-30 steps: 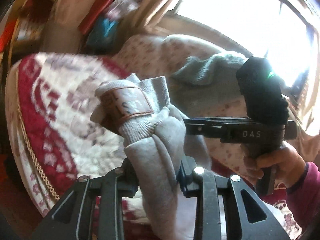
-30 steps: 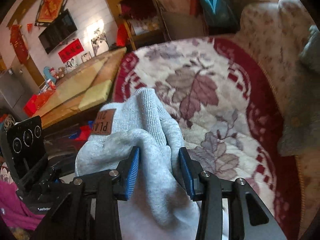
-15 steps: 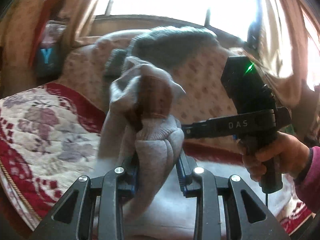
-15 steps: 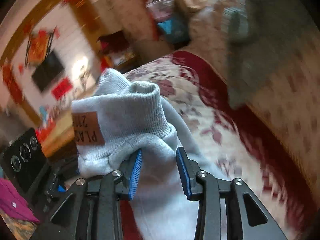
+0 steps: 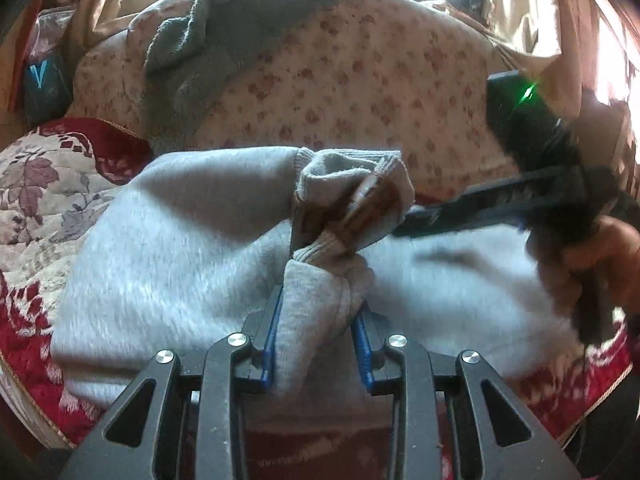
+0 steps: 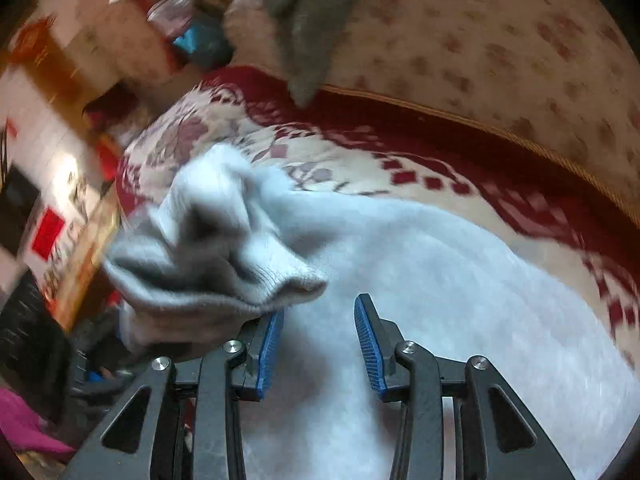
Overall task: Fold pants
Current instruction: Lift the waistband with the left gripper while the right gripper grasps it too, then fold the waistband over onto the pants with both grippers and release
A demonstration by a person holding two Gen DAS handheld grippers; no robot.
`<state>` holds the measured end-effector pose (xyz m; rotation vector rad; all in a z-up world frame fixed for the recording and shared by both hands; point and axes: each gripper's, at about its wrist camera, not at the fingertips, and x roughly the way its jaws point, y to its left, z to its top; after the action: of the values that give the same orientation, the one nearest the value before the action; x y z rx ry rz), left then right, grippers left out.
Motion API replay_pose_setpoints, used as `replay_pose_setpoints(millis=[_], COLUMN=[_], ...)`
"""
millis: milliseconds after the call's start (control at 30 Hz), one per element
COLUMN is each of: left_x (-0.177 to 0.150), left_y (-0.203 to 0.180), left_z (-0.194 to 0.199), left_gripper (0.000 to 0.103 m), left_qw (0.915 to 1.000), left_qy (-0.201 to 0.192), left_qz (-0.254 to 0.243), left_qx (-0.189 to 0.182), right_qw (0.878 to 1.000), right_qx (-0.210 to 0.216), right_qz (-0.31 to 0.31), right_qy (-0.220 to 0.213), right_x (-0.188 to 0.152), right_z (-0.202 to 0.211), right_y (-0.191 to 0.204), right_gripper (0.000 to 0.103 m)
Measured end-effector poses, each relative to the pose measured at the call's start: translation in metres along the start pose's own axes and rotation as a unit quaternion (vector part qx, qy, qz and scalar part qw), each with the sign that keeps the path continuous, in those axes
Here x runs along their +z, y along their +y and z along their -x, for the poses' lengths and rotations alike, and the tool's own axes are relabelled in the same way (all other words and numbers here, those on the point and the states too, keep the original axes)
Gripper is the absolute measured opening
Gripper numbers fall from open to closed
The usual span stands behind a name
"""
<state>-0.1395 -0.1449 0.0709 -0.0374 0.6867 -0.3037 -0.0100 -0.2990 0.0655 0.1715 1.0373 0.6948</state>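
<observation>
Left wrist view: your largest item is the sofa (image 5: 360,80), its floral back filling the upper half of the frame, with a grey sweater (image 5: 224,28) draped over its top at upper left. A red-and-cream blanket (image 5: 36,208) covers the seat at left and along the lower edge. The grey pants (image 5: 168,248) lie spread across the blanket through the middle of the frame. Their ribbed cuffs (image 5: 348,184), bearing a brown patch (image 5: 372,212), bunch up at centre. Your left gripper (image 5: 318,344) sits at bottom centre. Its blue pads are clamped on a gathered fold of the pants, with fabric filling the gap. The right gripper (image 5: 520,200) enters from the right edge, blurred, its tip at the cuffs.

Right wrist view: the blanket (image 6: 400,152) fills the centre, the sofa (image 6: 480,48) the upper right. The pants (image 6: 460,280) spread from centre to lower right. A cuff (image 6: 224,248) bunches at centre left, lying over the left pad. The right gripper (image 6: 320,344) stands parted. Pants fabric shows between its pads, but neither pad presses on it.
</observation>
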Motion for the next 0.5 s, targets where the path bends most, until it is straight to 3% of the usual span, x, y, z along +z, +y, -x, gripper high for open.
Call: replay_pose_setpoints(millis=[100,167,200,300,500], left_x=[-0.001,-0.003,-0.003,0.000,0.025], left_y=[0.002,0.008,0.013,0.014,0.026], left_z=[0.010,0.020,0.029,0.050,0.061], left_gripper=[0.039,0.073,0.075,0.075,0.076], left_qw=[1.0000,0.9990,0.9979,0.9984,0.9981], left_qy=[0.005,0.009,0.002,-0.019,-0.049], left_qz=[-0.003,0.017,0.032,0.025,0.035], left_qx=[-0.003,-0.041,-0.057,-0.047,-0.016], right_qw=[1.000,0.999,0.999,0.997,0.996], right_qx=[-0.012,-0.017,-0.016,-0.003,0.008], right_qz=[0.004,0.005,0.004,0.011,0.044], right_qy=[-0.017,-0.036,-0.049,-0.081,-0.080], right_x=[-0.004,-0.001,-0.003,-0.002,0.012], right_z=[0.019,0.030,0.040,0.059,0.052], right_y=[-0.001,0.004,0.007,0.017,0.050], right_gripper=[0.048,0.064,0.069,0.075,0.081])
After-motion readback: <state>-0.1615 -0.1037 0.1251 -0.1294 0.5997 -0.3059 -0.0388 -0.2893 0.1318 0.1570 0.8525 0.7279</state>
